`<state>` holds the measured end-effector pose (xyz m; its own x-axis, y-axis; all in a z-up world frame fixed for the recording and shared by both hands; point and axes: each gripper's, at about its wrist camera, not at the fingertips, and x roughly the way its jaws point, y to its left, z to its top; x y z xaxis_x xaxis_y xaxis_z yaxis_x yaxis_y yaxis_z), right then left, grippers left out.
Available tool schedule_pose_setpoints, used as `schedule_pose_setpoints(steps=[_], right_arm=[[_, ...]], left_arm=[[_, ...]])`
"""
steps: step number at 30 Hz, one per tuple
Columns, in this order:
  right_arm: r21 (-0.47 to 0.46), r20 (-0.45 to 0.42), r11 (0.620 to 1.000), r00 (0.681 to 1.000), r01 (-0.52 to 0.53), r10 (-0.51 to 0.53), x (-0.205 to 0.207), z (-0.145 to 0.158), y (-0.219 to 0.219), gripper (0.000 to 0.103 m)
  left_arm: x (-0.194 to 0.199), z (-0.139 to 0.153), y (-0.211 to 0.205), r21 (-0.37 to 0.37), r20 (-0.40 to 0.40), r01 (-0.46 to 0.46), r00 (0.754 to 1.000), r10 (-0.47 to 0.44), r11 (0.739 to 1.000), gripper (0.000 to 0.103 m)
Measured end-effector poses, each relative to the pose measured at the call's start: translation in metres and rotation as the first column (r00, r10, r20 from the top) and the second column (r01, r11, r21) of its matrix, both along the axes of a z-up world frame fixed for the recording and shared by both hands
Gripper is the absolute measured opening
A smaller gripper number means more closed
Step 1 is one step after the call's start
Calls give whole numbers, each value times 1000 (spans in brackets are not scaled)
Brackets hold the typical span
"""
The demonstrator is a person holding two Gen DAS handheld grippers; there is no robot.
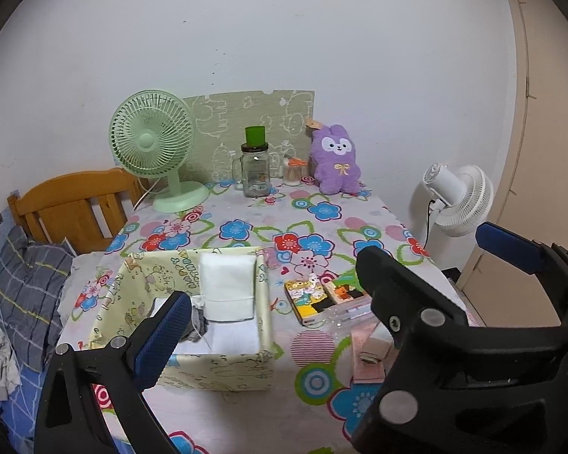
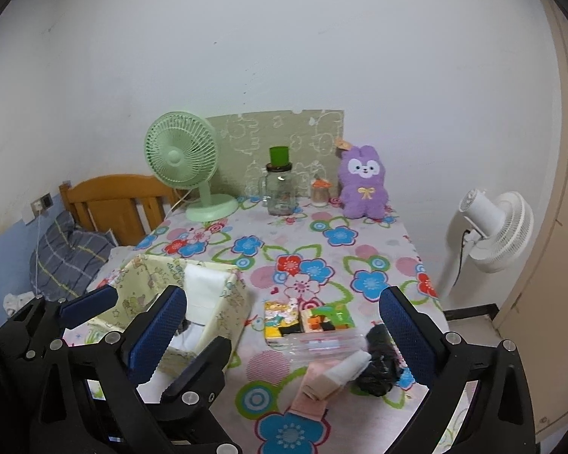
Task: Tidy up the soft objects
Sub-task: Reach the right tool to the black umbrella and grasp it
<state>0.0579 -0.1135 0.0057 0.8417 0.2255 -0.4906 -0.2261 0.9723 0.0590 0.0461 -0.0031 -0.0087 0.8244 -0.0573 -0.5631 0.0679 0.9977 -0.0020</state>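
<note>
Both the left gripper and right gripper are hovering with jaws wide and empty, the fabric box sitting near for soft items like the pink cloth.

We are seeing two black plastic grippers: the left gripper and right gripper are each showing blue textured pads on angular fingers, with round silver screws at the pivots.
</note>
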Motion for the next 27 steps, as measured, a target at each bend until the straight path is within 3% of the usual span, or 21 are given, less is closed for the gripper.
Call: schedule_pose_setpoints(steps=[9, 27], right_arm=[[-16, -1, 999, 999, 32, -32, 3, -13, -24, 103], [-27, -109, 994, 988, 106, -108, 30, -65, -72, 103]], left_arm=[[7, -14, -24, -6, -21, 21, 1000, -21, 1000, 103], [38, -64, -63, -11, -110, 22, 994, -23, 1000, 103]])
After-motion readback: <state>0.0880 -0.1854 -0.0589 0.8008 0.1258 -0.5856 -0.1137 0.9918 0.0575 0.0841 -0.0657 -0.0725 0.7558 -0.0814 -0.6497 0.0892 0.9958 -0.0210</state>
